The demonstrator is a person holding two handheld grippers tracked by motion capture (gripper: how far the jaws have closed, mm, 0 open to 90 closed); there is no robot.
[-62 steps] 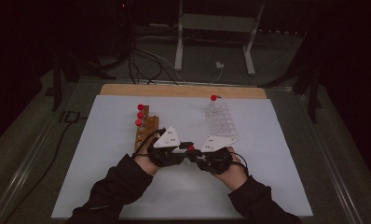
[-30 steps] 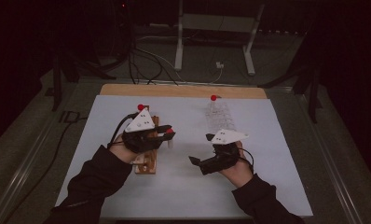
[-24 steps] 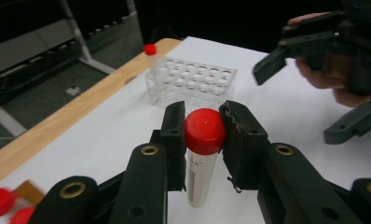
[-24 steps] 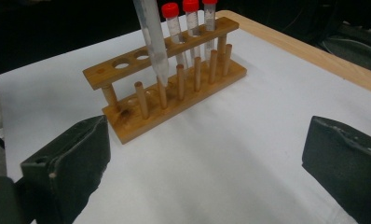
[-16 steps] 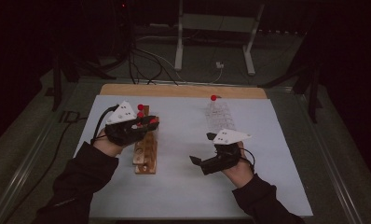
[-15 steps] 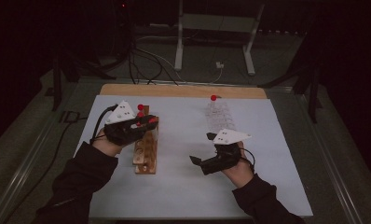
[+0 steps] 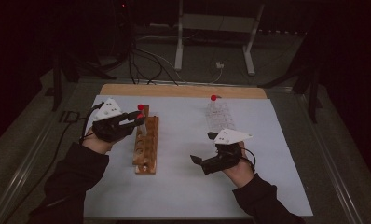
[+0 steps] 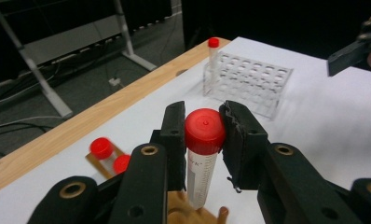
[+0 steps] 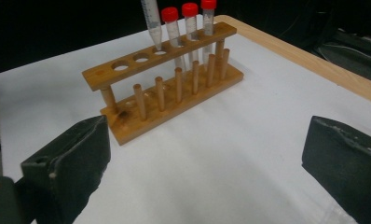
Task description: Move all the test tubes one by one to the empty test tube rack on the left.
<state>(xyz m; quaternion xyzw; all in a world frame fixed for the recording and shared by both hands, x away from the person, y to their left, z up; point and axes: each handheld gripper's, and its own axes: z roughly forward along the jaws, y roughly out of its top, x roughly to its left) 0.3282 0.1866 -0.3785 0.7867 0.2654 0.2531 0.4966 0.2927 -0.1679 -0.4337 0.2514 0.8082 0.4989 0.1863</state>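
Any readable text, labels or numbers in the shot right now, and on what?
Nothing can be quoted.
Held tube in the left gripper: printed scale marks and tiny figures, too small to read.
Tubes in the wooden rack: faint graduations, blurred.
Grey plates on the grippers: dots, no words.

Your left gripper (image 8: 203, 128) clamps red-capped clear graduated tube (image 8: 203, 158) upright; clear plastic rack (image 8: 249, 81) far right.
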